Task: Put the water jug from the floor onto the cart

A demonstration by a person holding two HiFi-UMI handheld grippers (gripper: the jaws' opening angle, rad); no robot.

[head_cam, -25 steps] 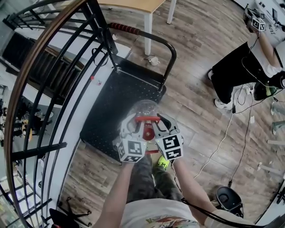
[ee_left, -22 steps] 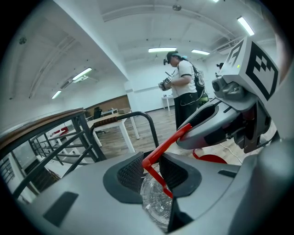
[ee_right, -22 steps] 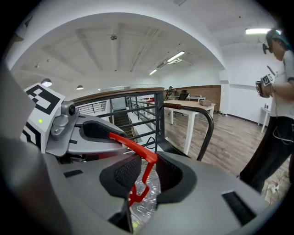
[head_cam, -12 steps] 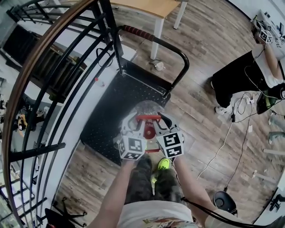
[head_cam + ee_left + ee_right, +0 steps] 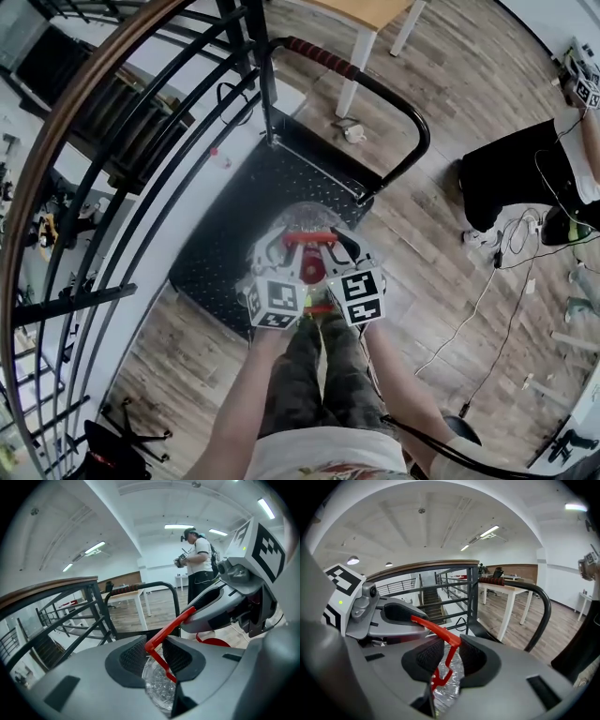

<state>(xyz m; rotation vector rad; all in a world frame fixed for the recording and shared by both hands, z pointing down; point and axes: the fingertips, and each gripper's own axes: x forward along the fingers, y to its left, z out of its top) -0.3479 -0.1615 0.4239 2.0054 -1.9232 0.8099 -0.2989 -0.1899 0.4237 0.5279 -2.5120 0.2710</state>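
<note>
The jug is held over the near edge of the cart, its red handle clamped by the left gripper and right gripper. Should the thin handle slide through either grip, the jug could tip off the cart.

The left forearm and the right forearm reach forward and down, side by side, toward the water jug's red handle. The left hand-held gripper is closed on the handle's left end, its pads hugging the red bar. The right hand-held gripper clamps the right end likewise. Their marker cubes sit just beside each other, nearer the body than the handle.
</note>
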